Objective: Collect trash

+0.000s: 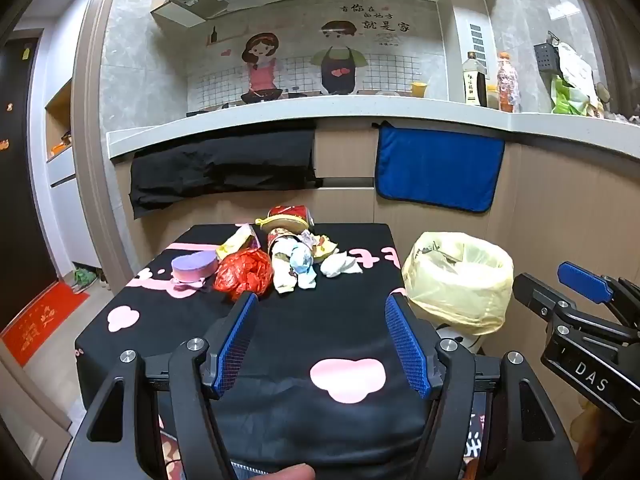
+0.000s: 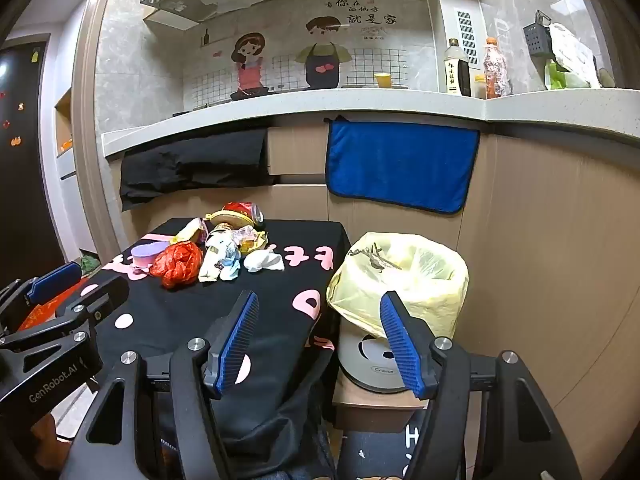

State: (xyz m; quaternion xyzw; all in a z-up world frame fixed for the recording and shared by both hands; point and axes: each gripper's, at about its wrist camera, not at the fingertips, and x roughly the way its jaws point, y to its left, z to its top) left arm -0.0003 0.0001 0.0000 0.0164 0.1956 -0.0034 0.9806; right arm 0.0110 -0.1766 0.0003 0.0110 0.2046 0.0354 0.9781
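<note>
Left wrist view shows us the trash (image 1: pixel 276 260) heaped at the table's (image 1: pixel 280 332) far end, all uncollected: one red bag (image 1: pixel 243 270), one purple sponge (image 1: pixel 195 266), one can (image 1: pixel 290 216), several crumpled papers. Right of the table stands one bin lined with a yellow bag (image 1: pixel 458 276), nearly empty. Our left gripper (image 1: pixel 320 340) and right gripper (image 2: pixel 318 340) both gape, holding nothing.

Black tablecloth (image 1: pixel 296 320) with pink shapes; pale yellow bin bag (image 1: pixel 460 280).
</note>
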